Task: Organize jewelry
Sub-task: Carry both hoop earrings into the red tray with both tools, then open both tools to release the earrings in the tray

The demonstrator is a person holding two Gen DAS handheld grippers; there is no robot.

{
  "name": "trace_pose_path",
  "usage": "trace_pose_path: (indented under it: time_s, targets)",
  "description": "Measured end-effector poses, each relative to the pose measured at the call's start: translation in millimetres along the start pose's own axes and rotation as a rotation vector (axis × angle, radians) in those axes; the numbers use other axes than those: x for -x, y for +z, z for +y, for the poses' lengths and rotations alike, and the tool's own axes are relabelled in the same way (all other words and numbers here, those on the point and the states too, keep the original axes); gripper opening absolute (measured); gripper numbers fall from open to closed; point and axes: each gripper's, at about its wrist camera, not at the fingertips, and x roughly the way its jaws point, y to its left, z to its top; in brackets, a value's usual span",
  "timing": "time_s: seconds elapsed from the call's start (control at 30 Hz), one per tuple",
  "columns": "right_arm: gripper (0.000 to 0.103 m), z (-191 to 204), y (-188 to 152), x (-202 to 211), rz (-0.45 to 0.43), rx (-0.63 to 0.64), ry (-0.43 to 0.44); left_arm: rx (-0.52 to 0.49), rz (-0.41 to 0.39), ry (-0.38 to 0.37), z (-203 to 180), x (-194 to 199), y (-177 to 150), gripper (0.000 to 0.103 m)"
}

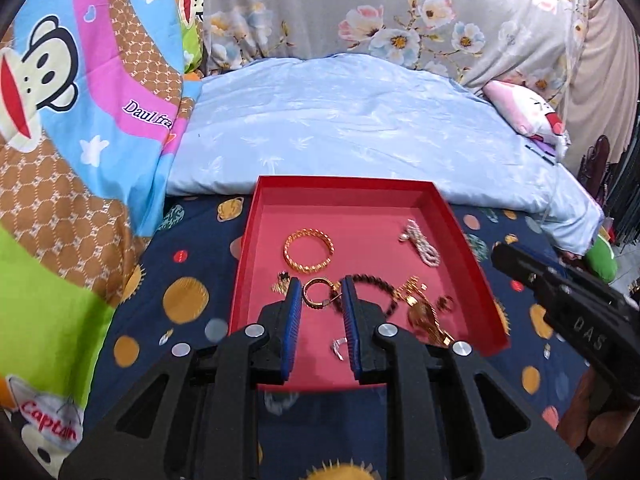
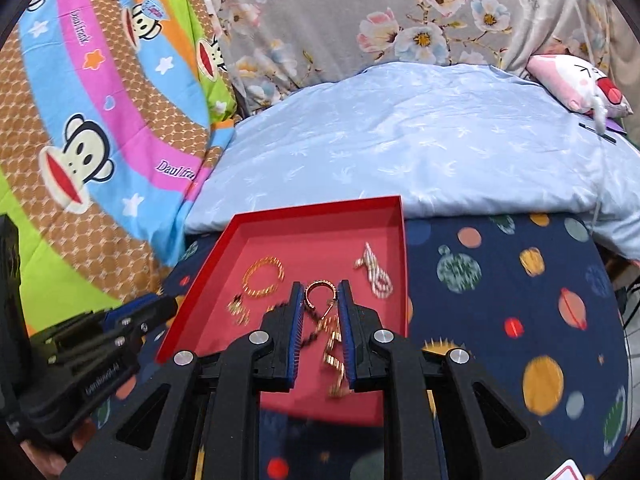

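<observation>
**Grippers hover above the jewelry tray**

Both grippers, left (image 1: pixel 321 286) and right (image 2: pixel 319 290), hang with jaws spread, pinching nothing. Below them a red tray (image 1: pixel 460 216) on the planet-print sheet (image 1: pixel 160 320) holds a gold bangle (image 1: pixel 309 251), beaded bracelet (image 1: pixel 380 282), pearl strand (image 1: pixel 420 244) and hoop earring (image 1: pixel 316 292).

My left gripper (image 1: pixel 321 292) fills the lower centre of its view, angled downward, jaws slightly parted with nothing pinched. My right gripper (image 2: pixel 319 294) sits likewise in its own view, narrow gap, empty, also poking into the left view's right edge.
</observation>
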Motion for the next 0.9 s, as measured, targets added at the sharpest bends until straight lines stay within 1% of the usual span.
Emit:
trace_pose_path:
  time_s: [0.23, 0.4, 0.6, 0.9]
  targets:
    - [0.016, 1.1, 19.9, -43.9, 0.03, 0.024, -0.004, 0.007, 0.03, 0.031, 5.4, -36.8, 11.1, 0.02]
    - [0.016, 3.7, 24.7, -62.6, 0.044, 0.039, -0.007, -0.001, 0.036, 0.042, 4.6, -49.7, 14.3, 0.02]
    - [0.016, 2.3, 28.0, -76.4, 0.055, 0.033, -0.004, -0.006, 0.042, 0.051, 4.3, -65.1, 20.4, 0.02]
    - [0.016, 2.6, 31.1, -89.6, 0.07, 0.03, -0.001, -0.003, 0.043, 0.06, 6.1, -76.8, 25.7, 0.02]
